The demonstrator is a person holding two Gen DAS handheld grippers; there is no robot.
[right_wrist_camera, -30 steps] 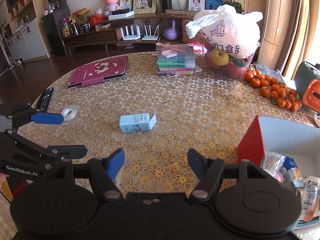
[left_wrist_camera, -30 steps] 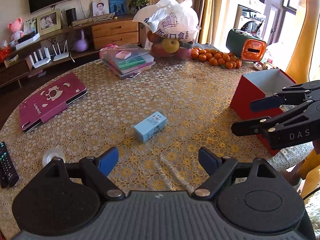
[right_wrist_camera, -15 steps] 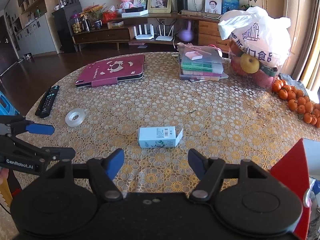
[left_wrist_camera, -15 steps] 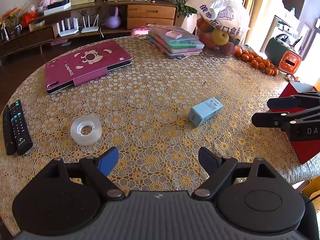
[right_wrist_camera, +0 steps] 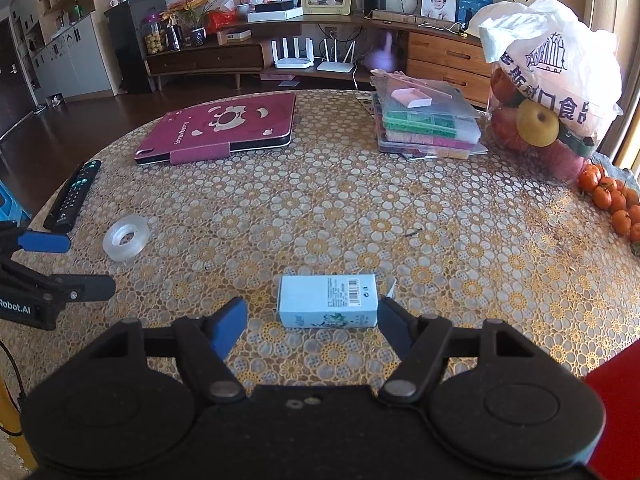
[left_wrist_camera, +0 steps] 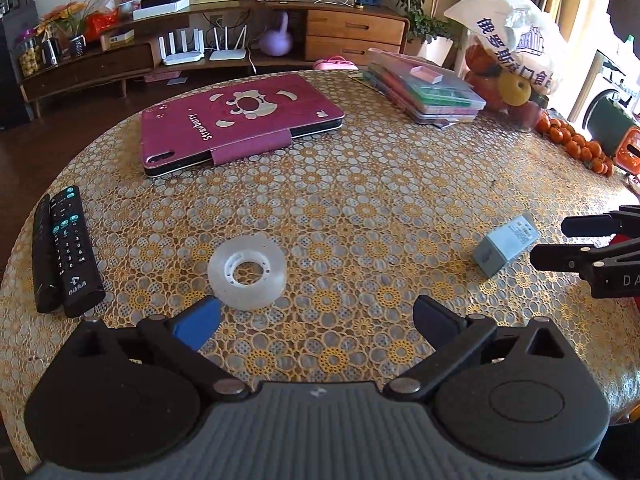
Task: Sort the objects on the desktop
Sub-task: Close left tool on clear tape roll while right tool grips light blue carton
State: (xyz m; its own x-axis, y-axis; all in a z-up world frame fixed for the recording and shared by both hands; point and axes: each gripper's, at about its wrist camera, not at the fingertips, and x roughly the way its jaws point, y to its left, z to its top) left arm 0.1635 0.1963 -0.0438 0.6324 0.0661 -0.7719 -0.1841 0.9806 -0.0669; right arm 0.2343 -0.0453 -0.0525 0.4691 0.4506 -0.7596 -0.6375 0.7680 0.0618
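While both jaws widen, the left tool (left_wrist_camera: 316,320) nears the tape roll (left_wrist_camera: 247,271), the right tool (right_wrist_camera: 312,322) the blue box (right_wrist_camera: 328,300), neither gripped.

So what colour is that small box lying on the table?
Pale blue with white, clearest in the right wrist view: small box.

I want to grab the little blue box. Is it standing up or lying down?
Lying down. The box rests on its long side on the table, barcode facing up.

the tablecloth (left_wrist_camera: 360,208) lies bare between tape roll (left_wrist_camera: 247,271) and small blue box (right_wrist_camera: 328,306), giving open passage at the table's middle, while two remotes (left_wrist_camera: 64,256) line the left edge, a pink tablet case (left_wrist_camera: 240,124) and stacked plastic cases (right_wrist_camera: 428,124) block the far side, and tangerines (right_wrist_camera: 612,200) crowd the right.
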